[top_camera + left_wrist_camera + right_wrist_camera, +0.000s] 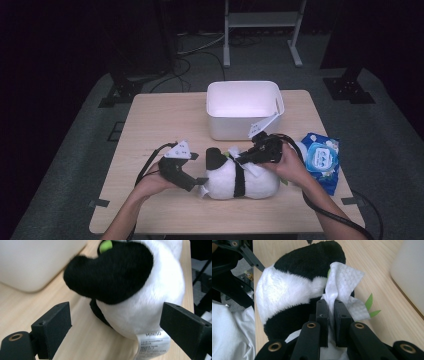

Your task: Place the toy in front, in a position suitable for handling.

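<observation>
Plush panda: lies on its side at the table's near edge, in front of the white bin. Right claw: jaws clamped on a white wipe, pressed to the toy's dark patch, apparently for cleaning. Left claw: jaws apart, straddling the tagged end, probably to steady it. Wipe pack: beside the right hand.

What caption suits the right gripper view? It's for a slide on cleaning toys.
Right gripper shut on a white wipe, pressed against the panda plush.
</observation>
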A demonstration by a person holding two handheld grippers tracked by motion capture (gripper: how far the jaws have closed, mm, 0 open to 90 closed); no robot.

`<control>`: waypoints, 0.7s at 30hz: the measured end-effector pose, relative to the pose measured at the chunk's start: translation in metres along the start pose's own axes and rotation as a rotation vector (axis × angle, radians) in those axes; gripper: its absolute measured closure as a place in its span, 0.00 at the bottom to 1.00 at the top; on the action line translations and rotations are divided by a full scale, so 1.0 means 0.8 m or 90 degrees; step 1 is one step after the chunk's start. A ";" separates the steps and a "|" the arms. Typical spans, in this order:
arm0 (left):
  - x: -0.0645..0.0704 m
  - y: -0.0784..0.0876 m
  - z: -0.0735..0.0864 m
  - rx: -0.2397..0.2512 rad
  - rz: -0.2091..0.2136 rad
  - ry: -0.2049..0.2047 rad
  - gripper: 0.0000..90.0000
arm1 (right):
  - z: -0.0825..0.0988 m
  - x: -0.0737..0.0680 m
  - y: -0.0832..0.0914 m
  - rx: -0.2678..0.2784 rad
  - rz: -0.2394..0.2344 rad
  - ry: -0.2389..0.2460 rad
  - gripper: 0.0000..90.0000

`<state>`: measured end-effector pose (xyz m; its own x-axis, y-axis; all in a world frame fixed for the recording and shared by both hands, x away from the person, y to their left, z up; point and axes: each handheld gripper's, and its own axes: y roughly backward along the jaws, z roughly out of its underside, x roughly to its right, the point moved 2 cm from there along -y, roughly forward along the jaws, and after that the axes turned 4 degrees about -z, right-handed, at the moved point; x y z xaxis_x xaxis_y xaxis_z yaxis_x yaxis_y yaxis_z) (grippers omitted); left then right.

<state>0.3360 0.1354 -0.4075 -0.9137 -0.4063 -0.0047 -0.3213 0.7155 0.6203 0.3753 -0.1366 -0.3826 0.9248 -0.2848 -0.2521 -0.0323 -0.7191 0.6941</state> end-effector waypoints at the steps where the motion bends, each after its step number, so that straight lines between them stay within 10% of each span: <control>1: -0.002 -0.001 0.006 0.003 0.007 0.007 0.10 | -0.001 0.000 -0.001 -0.001 -0.001 0.000 0.93; 17: -0.010 -0.008 0.044 0.029 0.113 0.039 0.02 | -0.029 0.002 -0.034 0.007 -0.033 0.025 0.93; 21: -0.002 -0.017 0.044 0.025 0.143 0.029 0.16 | -0.034 -0.003 -0.035 -0.004 -0.026 0.034 0.93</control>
<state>0.3328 0.1466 -0.4435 -0.9514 -0.2590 0.1666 -0.1209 0.8118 0.5712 0.3843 -0.0988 -0.3834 0.9444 -0.2211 -0.2432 0.0072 -0.7257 0.6880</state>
